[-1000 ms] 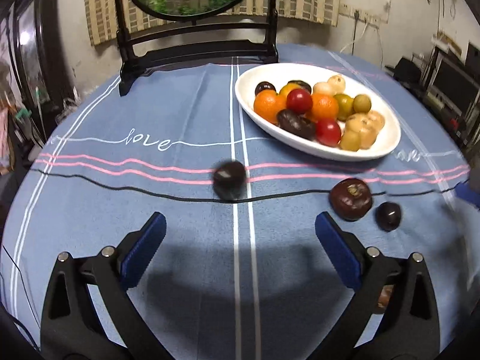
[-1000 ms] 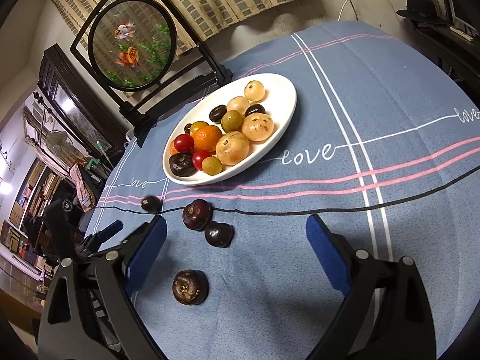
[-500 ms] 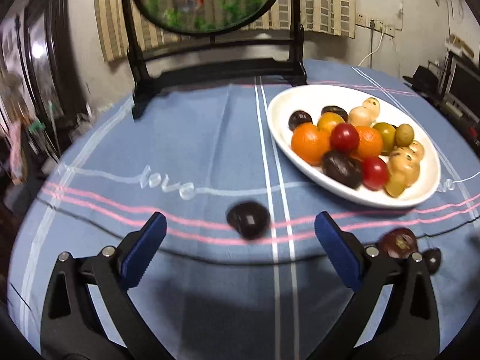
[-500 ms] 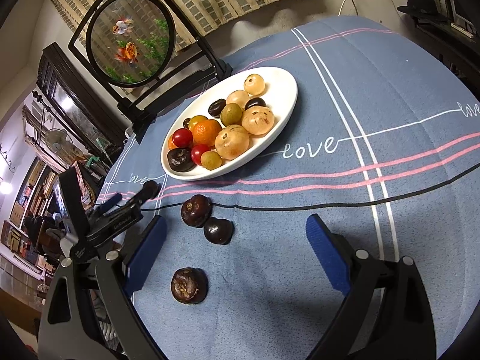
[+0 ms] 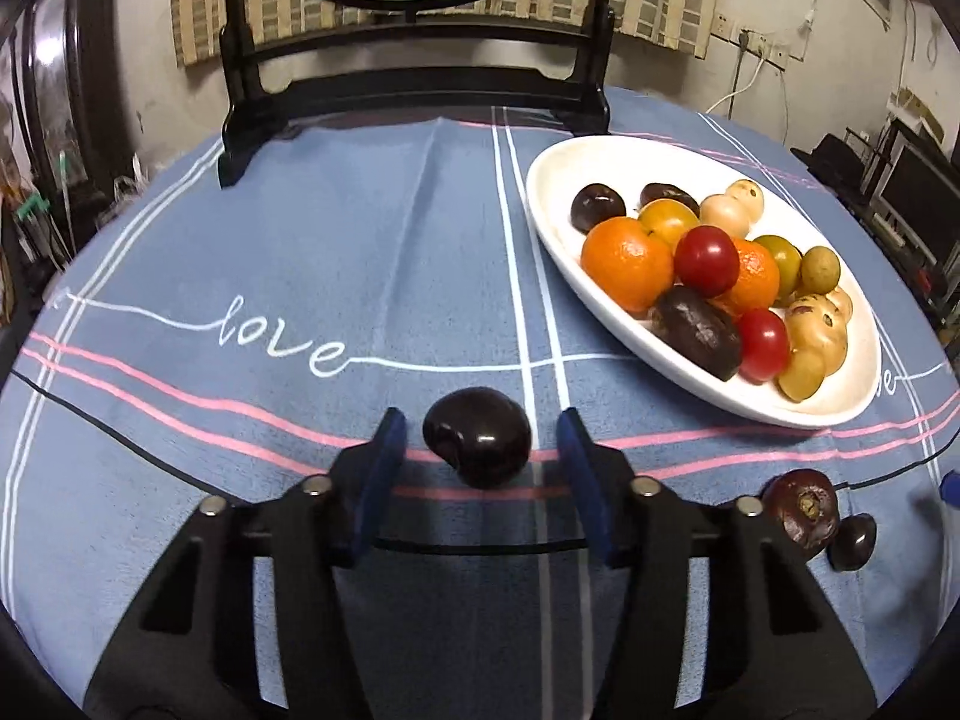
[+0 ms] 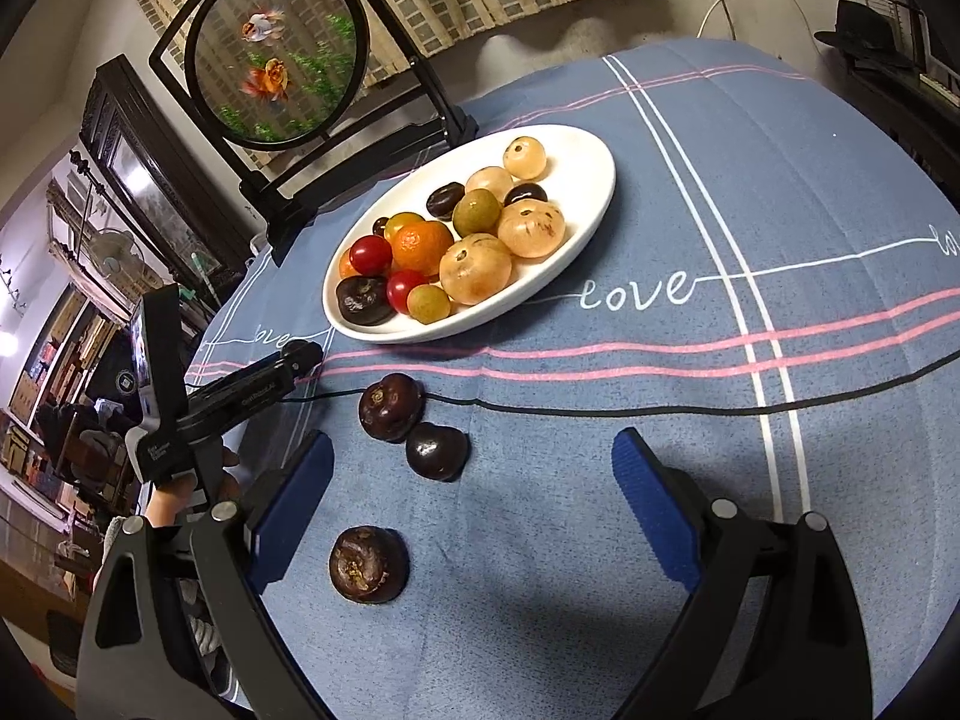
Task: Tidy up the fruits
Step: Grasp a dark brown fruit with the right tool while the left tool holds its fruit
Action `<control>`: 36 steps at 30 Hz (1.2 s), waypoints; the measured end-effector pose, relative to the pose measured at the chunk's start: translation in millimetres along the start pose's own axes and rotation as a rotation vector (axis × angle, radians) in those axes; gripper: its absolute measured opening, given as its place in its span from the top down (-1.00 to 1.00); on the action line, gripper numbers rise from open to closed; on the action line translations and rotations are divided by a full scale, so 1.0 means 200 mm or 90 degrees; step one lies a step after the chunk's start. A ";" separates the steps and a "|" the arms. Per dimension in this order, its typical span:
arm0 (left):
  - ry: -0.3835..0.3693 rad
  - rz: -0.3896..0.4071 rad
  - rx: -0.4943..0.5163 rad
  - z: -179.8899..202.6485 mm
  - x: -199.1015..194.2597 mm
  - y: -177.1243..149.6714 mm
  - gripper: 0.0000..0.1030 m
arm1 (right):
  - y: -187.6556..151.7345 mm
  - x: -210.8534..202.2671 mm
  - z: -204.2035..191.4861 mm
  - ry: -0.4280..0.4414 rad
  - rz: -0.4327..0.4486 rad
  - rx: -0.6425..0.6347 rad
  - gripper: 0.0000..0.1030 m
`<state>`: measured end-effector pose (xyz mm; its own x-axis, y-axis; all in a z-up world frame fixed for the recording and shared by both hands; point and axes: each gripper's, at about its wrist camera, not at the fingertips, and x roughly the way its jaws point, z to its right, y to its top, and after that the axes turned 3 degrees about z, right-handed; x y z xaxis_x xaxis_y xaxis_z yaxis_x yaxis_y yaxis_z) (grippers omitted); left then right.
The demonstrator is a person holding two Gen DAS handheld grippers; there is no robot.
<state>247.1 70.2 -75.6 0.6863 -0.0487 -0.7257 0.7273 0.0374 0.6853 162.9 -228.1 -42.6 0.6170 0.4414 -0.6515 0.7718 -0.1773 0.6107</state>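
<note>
A white oval plate (image 5: 558, 180) (image 6: 591, 204) holds several fruits: oranges, red tomatoes, dark and pale ones. A dark glossy fruit (image 5: 477, 437) lies on the blue cloth between the pads of my left gripper (image 5: 480, 450). The jaws have narrowed around it with small gaps on both sides. Two more dark fruits (image 5: 801, 510) (image 5: 852, 540) lie at the right; they also show in the right wrist view (image 6: 390, 407) (image 6: 436, 451). A third dark fruit (image 6: 368, 564) lies near the left pad of my right gripper (image 6: 474, 510), which is wide open and empty.
A round fish picture on a black stand (image 6: 276, 54) (image 5: 414, 78) stands at the back of the table (image 6: 720, 480). The left gripper (image 6: 240, 396) and the hand holding it show at the table's left edge. Furniture stands around the table.
My left gripper moved forward and down to the dark fruit, and its jaws narrowed around it. The right gripper stayed almost still.
</note>
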 end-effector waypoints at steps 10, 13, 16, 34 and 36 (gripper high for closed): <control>-0.012 0.001 -0.011 -0.02 0.01 0.00 0.31 | -0.03 0.04 -0.08 -0.013 -0.007 -0.065 -0.83; -0.013 -0.001 0.000 0.00 -0.01 -0.01 0.32 | -0.05 0.06 -0.11 -0.021 -0.007 -0.101 -0.82; -0.024 0.002 0.001 0.02 -0.06 -0.03 0.32 | -0.07 0.09 -0.14 -0.017 -0.011 -0.132 -0.67; -0.081 0.047 0.040 0.15 -0.30 -0.11 0.31 | -0.11 0.32 -0.27 -0.083 -0.046 -0.224 0.23; -0.081 0.045 0.039 0.16 -0.30 -0.11 0.31 | -0.11 0.33 -0.28 -0.087 -0.051 -0.228 0.26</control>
<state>189.7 41.1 -46.1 0.7266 -0.1739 -0.6647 0.6729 -0.0157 0.7396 177.7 -146.2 -74.7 0.5907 0.3164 -0.7423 0.7301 0.1820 0.6586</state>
